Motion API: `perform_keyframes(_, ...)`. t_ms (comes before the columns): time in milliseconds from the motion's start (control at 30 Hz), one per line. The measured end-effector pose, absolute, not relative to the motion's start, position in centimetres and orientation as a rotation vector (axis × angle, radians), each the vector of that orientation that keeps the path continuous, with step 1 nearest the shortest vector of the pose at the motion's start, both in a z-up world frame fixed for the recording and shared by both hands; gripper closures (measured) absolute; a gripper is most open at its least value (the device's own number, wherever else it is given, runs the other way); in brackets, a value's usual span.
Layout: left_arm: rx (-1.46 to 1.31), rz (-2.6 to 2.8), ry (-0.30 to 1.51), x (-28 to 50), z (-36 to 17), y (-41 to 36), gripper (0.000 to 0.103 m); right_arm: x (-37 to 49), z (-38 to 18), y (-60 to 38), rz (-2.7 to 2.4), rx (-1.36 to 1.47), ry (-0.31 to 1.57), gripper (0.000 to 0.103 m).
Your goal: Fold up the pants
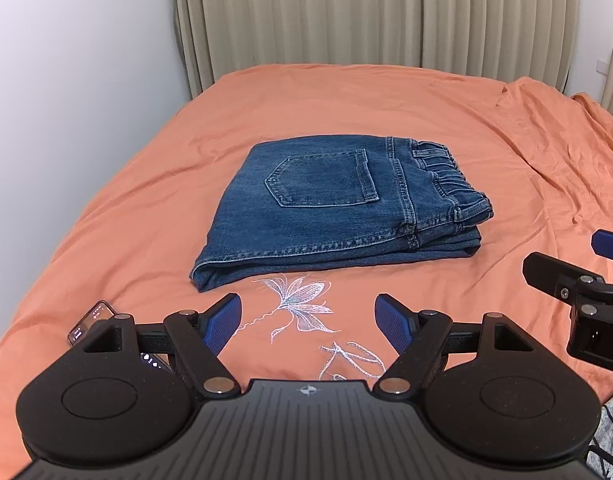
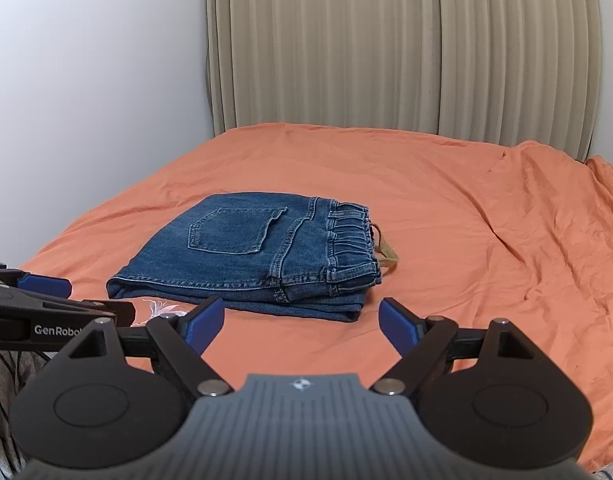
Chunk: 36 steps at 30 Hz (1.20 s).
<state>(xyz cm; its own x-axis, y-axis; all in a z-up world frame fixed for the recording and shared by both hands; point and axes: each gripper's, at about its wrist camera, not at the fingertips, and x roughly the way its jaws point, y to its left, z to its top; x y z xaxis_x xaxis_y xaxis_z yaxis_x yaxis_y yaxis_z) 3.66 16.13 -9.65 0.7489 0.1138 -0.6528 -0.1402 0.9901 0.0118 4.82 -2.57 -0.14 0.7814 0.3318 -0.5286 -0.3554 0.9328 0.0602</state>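
Two grippers, both empty, jaws spread wide. Far left, phone (image 1: 91,319) on orange bedsheet (image 1: 146,184). Left gripper (image 1: 308,322) over embroidered flower (image 1: 302,304), short of folded jeans (image 1: 330,204) lying ahead, apart from blue pads (image 1: 225,326). Right gripper (image 2: 300,322) likewise just short of jeans' near edge.

One pair of folded jeans (image 1: 330,204) lies on one orange bedsheet (image 1: 466,120). Two grippers are present: left gripper (image 1: 308,324) and right gripper (image 2: 300,326). One phone (image 1: 92,320) noted.
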Motion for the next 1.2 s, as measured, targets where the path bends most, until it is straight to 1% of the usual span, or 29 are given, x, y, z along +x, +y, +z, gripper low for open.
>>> perform_keyframes(1200,-0.024,0.133,0.698,3.40,-8.91,15.45,0.014,4.21,-0.05,-3.26,0.364,-0.033,0.558,0.022)
